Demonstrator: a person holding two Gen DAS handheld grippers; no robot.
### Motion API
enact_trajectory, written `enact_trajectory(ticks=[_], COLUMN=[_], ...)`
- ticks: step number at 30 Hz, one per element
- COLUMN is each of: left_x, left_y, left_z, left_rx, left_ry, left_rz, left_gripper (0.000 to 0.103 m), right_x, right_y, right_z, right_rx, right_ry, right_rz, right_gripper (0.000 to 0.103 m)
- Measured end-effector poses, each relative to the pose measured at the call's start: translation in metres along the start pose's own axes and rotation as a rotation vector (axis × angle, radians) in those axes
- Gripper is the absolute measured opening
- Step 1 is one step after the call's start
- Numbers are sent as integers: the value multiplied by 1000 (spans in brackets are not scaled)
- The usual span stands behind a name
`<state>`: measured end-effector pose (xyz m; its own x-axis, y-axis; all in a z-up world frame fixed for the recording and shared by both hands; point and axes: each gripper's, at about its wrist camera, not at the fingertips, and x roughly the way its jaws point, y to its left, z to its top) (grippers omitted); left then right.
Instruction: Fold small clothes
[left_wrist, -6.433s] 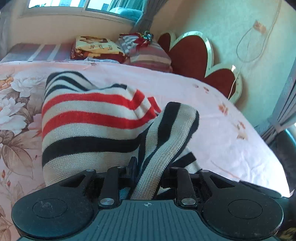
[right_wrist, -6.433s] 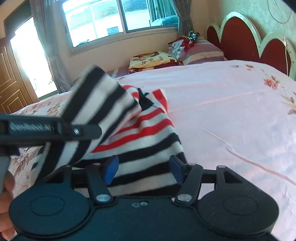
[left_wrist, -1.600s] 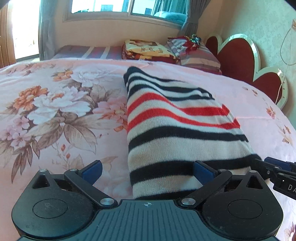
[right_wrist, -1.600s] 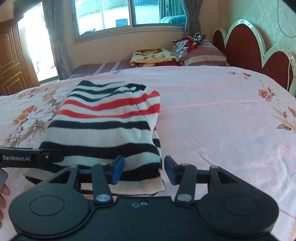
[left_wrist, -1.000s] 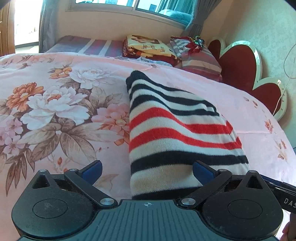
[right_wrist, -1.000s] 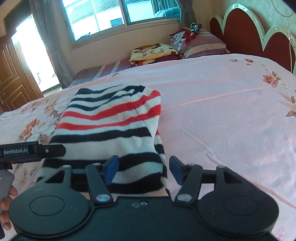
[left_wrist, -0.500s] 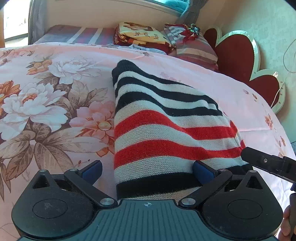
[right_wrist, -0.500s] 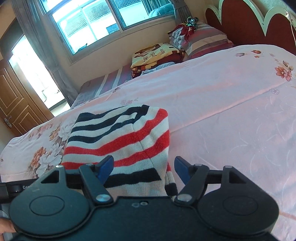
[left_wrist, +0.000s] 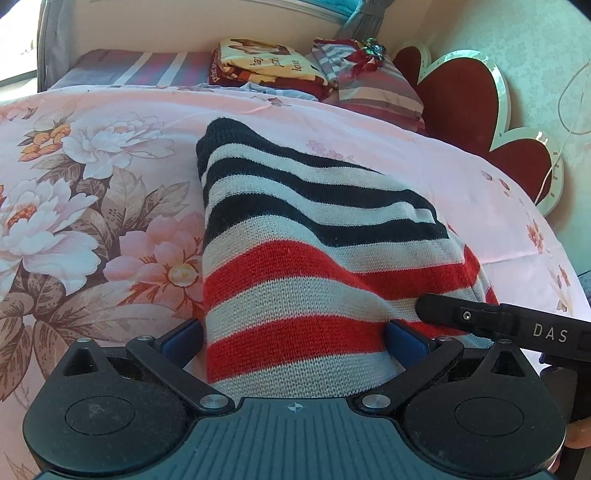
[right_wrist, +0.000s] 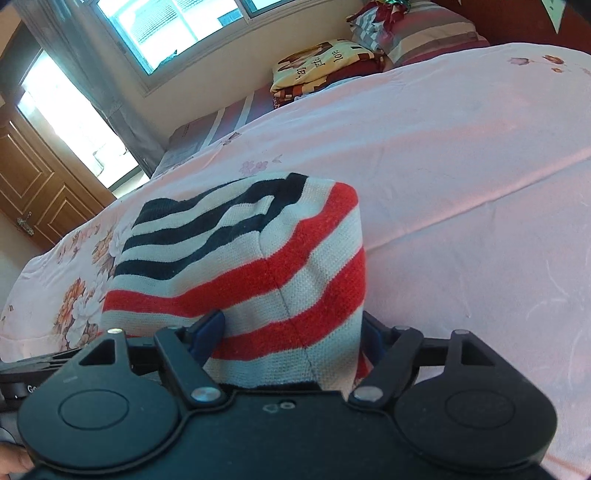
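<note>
A folded knit garment (left_wrist: 295, 258) with black, red and cream stripes lies on the pink floral bedsheet (left_wrist: 92, 206). My left gripper (left_wrist: 291, 343) is open, its blue pads on either side of the garment's near end. My right gripper (right_wrist: 291, 339) is also open and straddles the same end of the garment (right_wrist: 258, 266) from the right. The cloth fills the space between both pairs of jaws. The right gripper's black body shows in the left wrist view (left_wrist: 498, 321).
Folded blankets (left_wrist: 273, 66) and striped pillows (left_wrist: 373, 81) lie at the far end of the bed. A red heart-shaped headboard (left_wrist: 465, 103) stands at the right. A window (right_wrist: 177, 29) and a wooden door (right_wrist: 33, 195) are on the left.
Both grippers have pushed forward and low over the garment's near end, so the red stripes now lie between the jaws. The near end has bunched up a little.
</note>
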<state>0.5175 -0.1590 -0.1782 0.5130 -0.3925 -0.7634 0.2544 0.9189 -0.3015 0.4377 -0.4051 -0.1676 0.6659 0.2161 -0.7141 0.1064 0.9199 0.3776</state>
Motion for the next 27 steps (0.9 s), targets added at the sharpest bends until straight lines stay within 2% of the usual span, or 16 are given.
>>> enact_trajectory(ticks=[4,6,7,10,12,15,17,18,19,20,22,27], left_x=[2,-2,-4,-7,-4,-2,-1,-3,-5,-9,-16,-28], left_y=[-1,-1,-1,8,16,9,6,5,4,3,5,9], left_z=[1,0,0,0,1,-1,0,0,0,0,2,4], left_rx=[-2,-5,-2,0,-27,-20,-38,-45,-45,-42,-50,-60], left_ry=[0,4,7,25,38,25,19,17,10,5,-2,-14], left_rz=[-5,-24,-29,-67,-94,-71,-57,-53,-53,-54,-63,-80], left_gripper=[102,95,92,88,88,88,87,84,77,71,65,58], right_x=[3,-1,-4,-11,-10,0,0,-1,-3,-6,-12,-22], right_y=[4,3,1,-8,-13,-21,-14,-11,-10,-11,-13,-5], right_z=[2,2,3,6,6,7,6,5,4,4,4,5], right_rx=[-33,-32,-34,-20,-14,49,33,35,51,64,89,106], right_ry=[13,21,22,42,58,75,67,64,63,60,46,13], right_rz=[3,20,29,67,82,121,101,95,101,110,132,164], right_gripper=[73,68,60,48,50,55,55,55,52,47,40,34])
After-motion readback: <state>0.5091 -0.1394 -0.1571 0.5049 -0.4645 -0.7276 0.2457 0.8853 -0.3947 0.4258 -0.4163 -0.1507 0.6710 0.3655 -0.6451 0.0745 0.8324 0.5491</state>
